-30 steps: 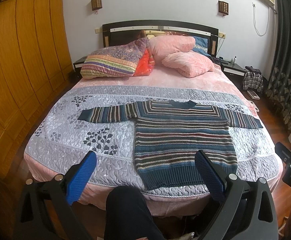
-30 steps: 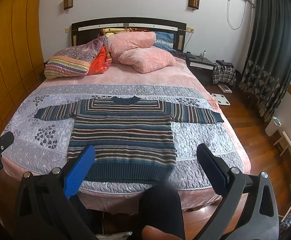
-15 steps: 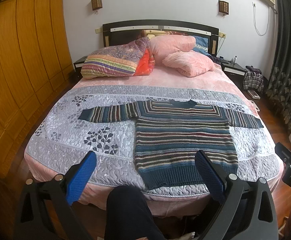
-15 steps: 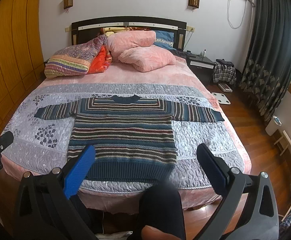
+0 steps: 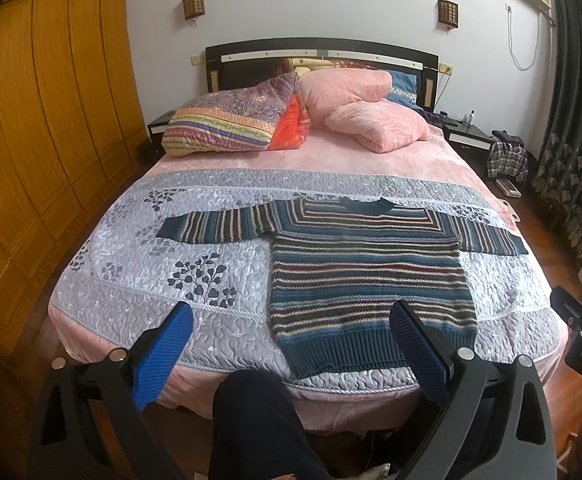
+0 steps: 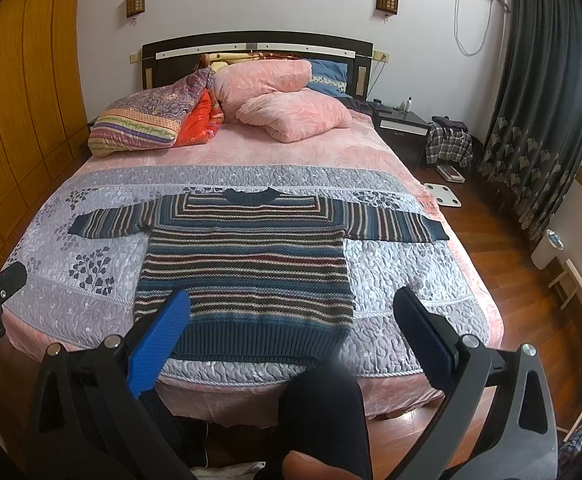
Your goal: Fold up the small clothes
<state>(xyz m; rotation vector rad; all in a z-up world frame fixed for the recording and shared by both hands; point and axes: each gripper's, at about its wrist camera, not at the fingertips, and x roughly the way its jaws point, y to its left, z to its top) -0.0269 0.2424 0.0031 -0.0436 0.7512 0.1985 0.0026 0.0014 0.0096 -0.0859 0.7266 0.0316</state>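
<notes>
A striped knit sweater [image 5: 367,276] [image 6: 247,272] in teal, brown and cream lies flat on the bed, both sleeves spread out sideways, collar toward the headboard, hem near the foot edge. My left gripper [image 5: 291,312] hangs open in front of the bed's foot, its blue pads [image 5: 163,352] wide apart, nothing between them. My right gripper [image 6: 291,300] is likewise open and empty, held back from the hem. Both are short of the sweater and touch nothing.
The bed carries a grey quilted cover [image 5: 151,280] with leaf prints. Pillows and folded blankets [image 5: 291,120] pile at the headboard. A person's dark-clad leg [image 5: 259,428] [image 6: 323,412] stands at the foot. Wooden wardrobe [image 5: 31,140] at left; nightstand, curtain [image 6: 539,120] and scale [image 6: 443,196] at right.
Both views have crept slightly toward the bed; the sweater lies unchanged and both grippers stay open.
</notes>
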